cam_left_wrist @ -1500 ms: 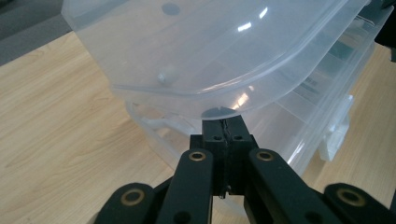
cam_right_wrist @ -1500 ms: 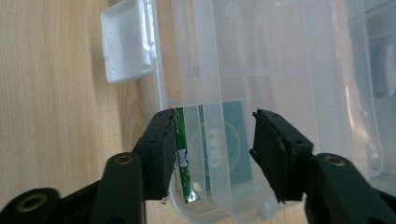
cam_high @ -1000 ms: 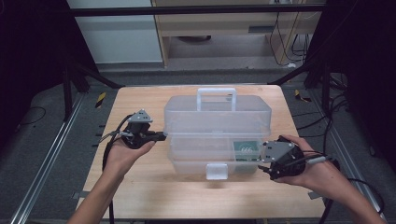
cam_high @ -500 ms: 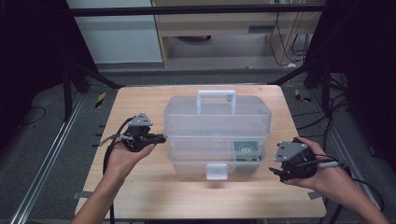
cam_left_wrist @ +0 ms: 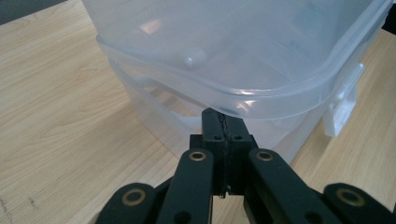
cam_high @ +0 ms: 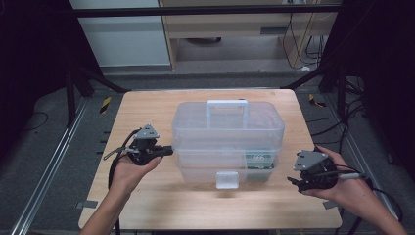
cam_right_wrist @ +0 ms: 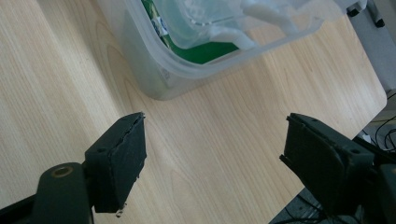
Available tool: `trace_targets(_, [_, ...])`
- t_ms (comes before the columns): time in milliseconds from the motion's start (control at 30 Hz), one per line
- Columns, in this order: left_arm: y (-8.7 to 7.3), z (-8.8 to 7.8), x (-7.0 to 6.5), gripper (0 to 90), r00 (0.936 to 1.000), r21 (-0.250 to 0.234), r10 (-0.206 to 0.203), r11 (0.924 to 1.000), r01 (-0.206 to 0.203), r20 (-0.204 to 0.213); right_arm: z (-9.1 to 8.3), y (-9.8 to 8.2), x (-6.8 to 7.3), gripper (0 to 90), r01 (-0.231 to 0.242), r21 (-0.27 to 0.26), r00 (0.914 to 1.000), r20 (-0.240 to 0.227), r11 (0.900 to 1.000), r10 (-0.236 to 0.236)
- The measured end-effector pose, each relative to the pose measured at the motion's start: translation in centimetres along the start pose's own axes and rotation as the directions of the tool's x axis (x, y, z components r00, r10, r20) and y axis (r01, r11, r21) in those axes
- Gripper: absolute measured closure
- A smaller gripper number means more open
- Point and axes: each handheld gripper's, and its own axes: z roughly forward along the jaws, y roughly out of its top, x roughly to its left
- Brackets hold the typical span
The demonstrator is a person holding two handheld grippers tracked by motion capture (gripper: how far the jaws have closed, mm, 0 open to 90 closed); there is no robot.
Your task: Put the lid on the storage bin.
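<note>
The clear plastic box sits in the middle of the desk, lid on, with its white latch at the front. The left gripper is pinched tight with nothing in it, its tip pushed against the box's left side. The right gripper has just opened wide and backed away from the box's right side, holding nothing. It looks like it has let go.

Box: clear, frosted plastic, smooth with a soft gloss; its latch and handle a cloudier white plastic. Table: pale wood grain, matt, smooth. Left gripper and right gripper: black matt plastic jaws with brass-coloured pins, the pads dull and rough-edged.
</note>
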Motion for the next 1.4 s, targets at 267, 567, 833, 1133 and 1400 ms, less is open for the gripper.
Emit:
trace_targets(267, [-1.1, 0.4, -0.1, 89.9, 0.9998, 0.005, -0.014, 0.9999, 0.014, 0.014, 0.6, -0.7, 0.1, 20.7, -0.026, 0.014, 0.9996, 0.002, 1.0, 0.026])
trace_targets(567, [-1.7, 0.6, -0.1, 89.8, 0.9996, 0.015, -0.02, 0.9997, 0.02, 0.018, 1.2, -1.0, 0.0, 20.4, -0.034, 0.023, 0.9994, 0.007, 0.999, 0.034])
trace_targets(833, [-2.2, 0.8, 0.0, 89.9, 0.9995, 0.023, -0.021, 0.9995, 0.02, 0.024, 1.5, -1.3, -0.1, 20.3, -0.048, 0.027, 0.9988, 0.007, 0.998, 0.048])
trace_targets(1133, [-2.6, 0.9, 0.2, 89.8, 0.9996, 0.037, -0.019, 0.9992, 0.018, 0.022, 1.9, -1.3, -0.2, 20.3, -0.059, 0.025, 0.9982, 0.008, 0.998, 0.059])
trace_targets(1400, [-2.4, -0.3, 3.4, 89.8, 0.9877, 0.093, 0.023, 0.9956, -0.009, -0.155, 2.8, -1.8, -1.2, 20.3, -0.109, 0.041, 0.9928, 0.056, 0.993, 0.106])
